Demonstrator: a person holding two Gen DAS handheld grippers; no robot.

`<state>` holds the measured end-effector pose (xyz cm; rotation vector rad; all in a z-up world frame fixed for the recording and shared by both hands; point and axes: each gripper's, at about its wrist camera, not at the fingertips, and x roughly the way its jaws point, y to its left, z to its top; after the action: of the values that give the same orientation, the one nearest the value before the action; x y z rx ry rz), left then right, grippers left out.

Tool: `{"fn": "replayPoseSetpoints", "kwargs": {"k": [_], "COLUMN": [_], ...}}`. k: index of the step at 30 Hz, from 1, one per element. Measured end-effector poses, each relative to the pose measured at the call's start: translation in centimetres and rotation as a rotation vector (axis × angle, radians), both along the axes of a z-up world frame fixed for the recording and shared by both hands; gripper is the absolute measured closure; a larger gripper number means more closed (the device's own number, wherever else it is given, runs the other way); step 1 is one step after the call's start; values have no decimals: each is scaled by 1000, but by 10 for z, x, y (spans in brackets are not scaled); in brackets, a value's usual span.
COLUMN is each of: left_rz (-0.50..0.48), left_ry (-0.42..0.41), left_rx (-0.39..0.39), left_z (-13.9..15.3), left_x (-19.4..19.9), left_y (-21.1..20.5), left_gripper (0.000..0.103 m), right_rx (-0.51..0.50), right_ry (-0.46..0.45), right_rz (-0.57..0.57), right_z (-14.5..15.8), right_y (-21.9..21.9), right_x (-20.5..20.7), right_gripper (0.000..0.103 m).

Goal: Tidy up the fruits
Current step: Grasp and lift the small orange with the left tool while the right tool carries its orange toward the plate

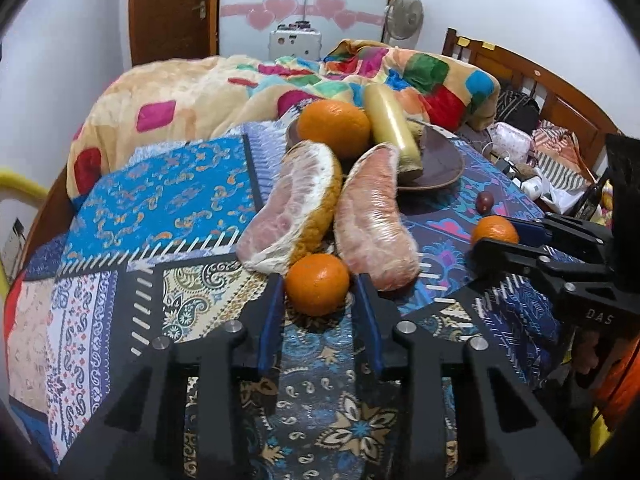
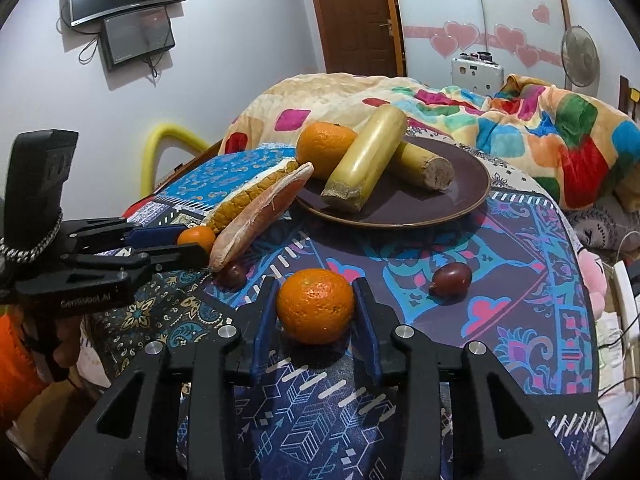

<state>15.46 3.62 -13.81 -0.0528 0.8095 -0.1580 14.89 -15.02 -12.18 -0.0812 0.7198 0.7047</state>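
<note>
A brown plate (image 2: 460,200) holds an orange (image 2: 324,154) and two yellow sugarcane pieces (image 2: 368,160). Two wrapped pomelo wedges (image 1: 292,212) (image 1: 376,216) lie in front of the plate (image 1: 440,160). My left gripper (image 1: 318,292) has its fingers around a small orange (image 1: 318,284) on the patterned cloth, blue pads close to both sides. My right gripper (image 2: 316,304) likewise brackets another orange (image 2: 316,306); this gripper also shows in the left wrist view (image 1: 494,236). Both oranges rest on the cloth. Two dark red fruits (image 2: 450,278) (image 2: 232,274) lie nearby.
The patterned cloth (image 2: 500,280) covers a round table. A bed with a colourful blanket (image 1: 240,88) lies behind it. A fan (image 1: 404,12) and a white case (image 1: 294,42) stand at the back. Clutter and cables lie at the right (image 1: 520,148).
</note>
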Motion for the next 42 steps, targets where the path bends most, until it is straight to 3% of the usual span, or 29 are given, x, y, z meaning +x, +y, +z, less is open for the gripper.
{"fn": "replayPoseSetpoints", "kwargs": {"k": [2, 9, 26, 35, 42], "left_rz": [-3, -8, -39, -53, -89], "left_ry": [10, -21, -144, -151, -103], "left_rx": [-31, -27, -29, -15, -80], "left_z": [-2, 6, 52, 61, 61], "left_x": [3, -1, 20, 53, 78], "left_y": [3, 0, -21, -36, -47], "left_gripper": [70, 71, 71, 71, 71], "right_rx": [2, 12, 28, -24, -45], "right_ry": [3, -17, -146, -128, -72], "right_rz": [-6, -36, -105, -109, -127], "right_z": [0, 9, 54, 53, 47], "right_y": [-1, -12, -26, -22, -29], "right_x": [1, 5, 28, 57, 83], "right_gripper": [69, 69, 69, 69, 69]}}
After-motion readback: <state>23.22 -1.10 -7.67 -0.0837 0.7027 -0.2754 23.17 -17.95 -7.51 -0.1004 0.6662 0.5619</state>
